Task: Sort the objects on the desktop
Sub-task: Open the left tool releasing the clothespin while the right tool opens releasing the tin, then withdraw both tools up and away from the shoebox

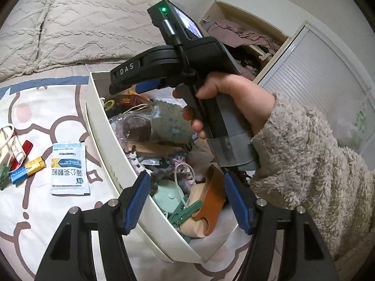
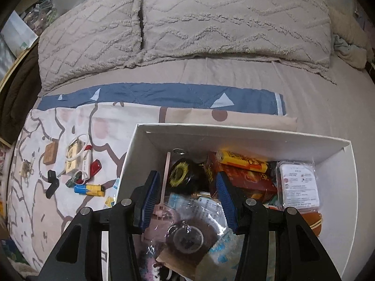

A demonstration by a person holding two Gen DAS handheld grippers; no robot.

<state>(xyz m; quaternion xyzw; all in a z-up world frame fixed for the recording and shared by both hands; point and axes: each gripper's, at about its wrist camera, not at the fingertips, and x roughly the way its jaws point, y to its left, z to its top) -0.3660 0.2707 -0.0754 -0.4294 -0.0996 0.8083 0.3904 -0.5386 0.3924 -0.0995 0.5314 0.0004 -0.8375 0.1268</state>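
A white box (image 1: 103, 138) full of small clutter sits on a patterned bedsheet; it also shows in the right wrist view (image 2: 234, 138). My left gripper (image 1: 187, 199) is open and empty over the box's near end, above a green clothes peg (image 1: 185, 210) and an orange holder (image 1: 211, 199). My right gripper (image 2: 187, 194) is open and empty, held over the box above a plastic-wrapped tape roll (image 2: 187, 236); it shows in the left wrist view (image 1: 131, 84), gripped by a hand. A yellow-and-red carton (image 2: 241, 161) lies at the box's far side.
On the sheet left of the box lie a white sachet (image 1: 69, 168), a blue-yellow lighter (image 1: 27, 169), a red lighter (image 2: 95, 166), a black clip (image 2: 52, 182) and a wooden block (image 2: 50, 156). Grey pillows (image 2: 187, 23) lie beyond. An open wardrobe (image 1: 246, 37) stands at the right.
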